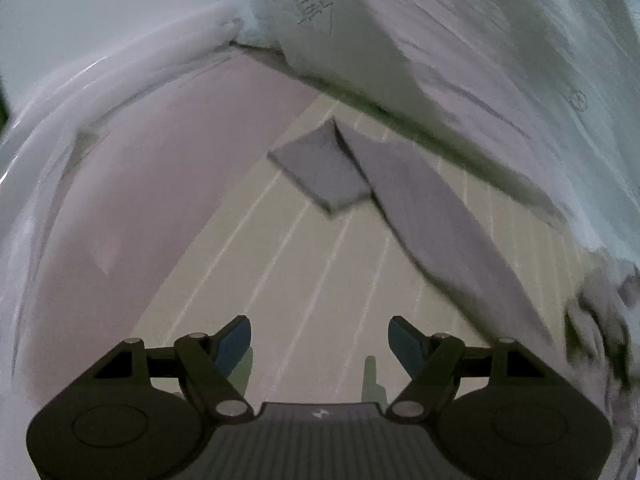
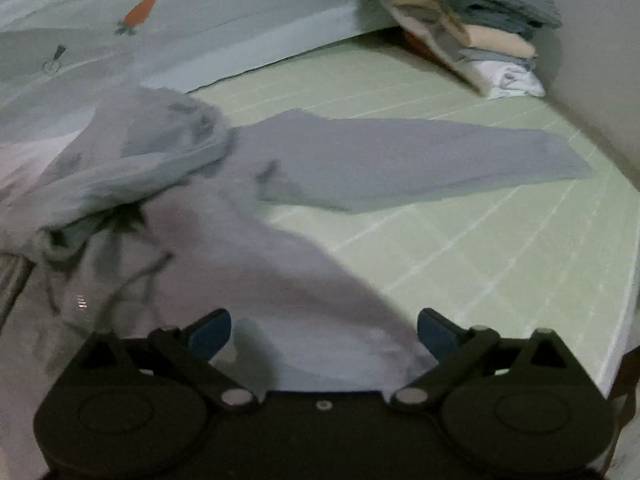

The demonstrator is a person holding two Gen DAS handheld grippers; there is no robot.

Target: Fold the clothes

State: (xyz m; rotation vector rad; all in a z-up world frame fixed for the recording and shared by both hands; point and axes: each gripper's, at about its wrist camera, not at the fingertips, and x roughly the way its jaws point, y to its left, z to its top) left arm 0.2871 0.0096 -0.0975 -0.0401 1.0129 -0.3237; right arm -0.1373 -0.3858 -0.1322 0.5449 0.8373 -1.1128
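Observation:
A grey long-sleeved top (image 2: 248, 264) lies spread on the pale green striped bed sheet (image 2: 500, 248). One sleeve (image 2: 420, 160) stretches out flat to the right. Its hood (image 2: 132, 160) is bunched up at the left. In the left wrist view the same sleeve (image 1: 432, 216) runs diagonally, its cuff end folded over (image 1: 320, 168). My left gripper (image 1: 320, 342) hovers open above bare sheet (image 1: 312, 280), short of the sleeve. My right gripper (image 2: 324, 330) is open over the top's body, with nothing between its blue pads (image 2: 210, 334).
A stack of folded clothes (image 2: 472, 36) sits at the far right corner against the wall. A pale quilt with a carrot print (image 2: 140, 12) lies along the back. In the left wrist view the quilt (image 1: 480, 60) and a white rolled blanket (image 1: 80, 112) border the sheet.

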